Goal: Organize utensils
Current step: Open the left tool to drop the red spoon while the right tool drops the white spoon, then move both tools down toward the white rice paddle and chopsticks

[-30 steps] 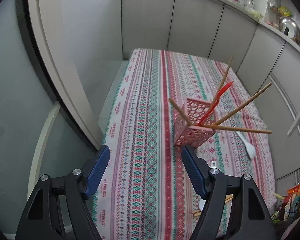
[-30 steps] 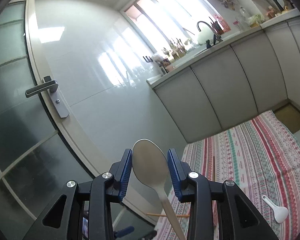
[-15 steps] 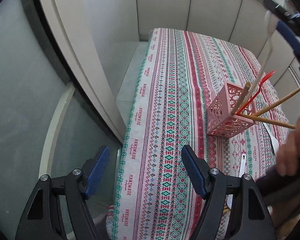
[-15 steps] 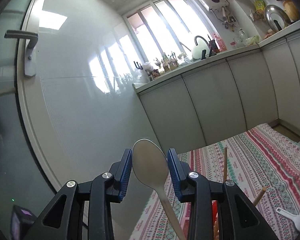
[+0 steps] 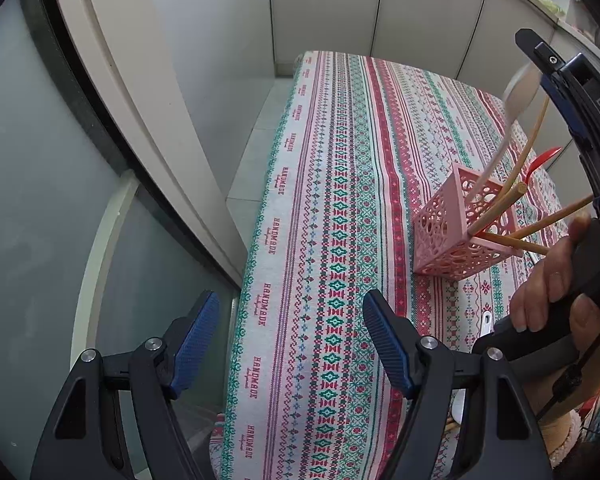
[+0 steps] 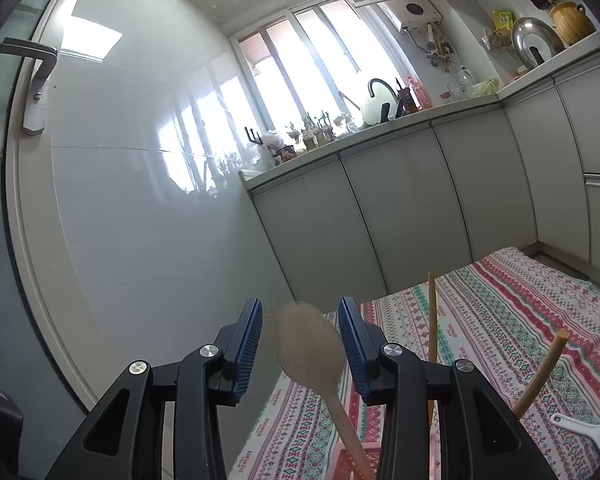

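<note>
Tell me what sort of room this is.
Most likely a home kitchen. A countertop runs over plain cabinet doors, with a curved tap beside the window and a pot lid propped at the wall. A pink utensil basket stands on the patterned tablecloth.

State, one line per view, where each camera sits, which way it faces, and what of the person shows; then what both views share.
Left wrist: on the left gripper, tilted steeply down at the tablecloth and pink basket; a hand shows.
Right wrist: on the right gripper, facing nearly level toward the cabinets and window; jaws opening around the wooden spoon; no body.
Shared: spoon, tablecloth, basket.
</note>
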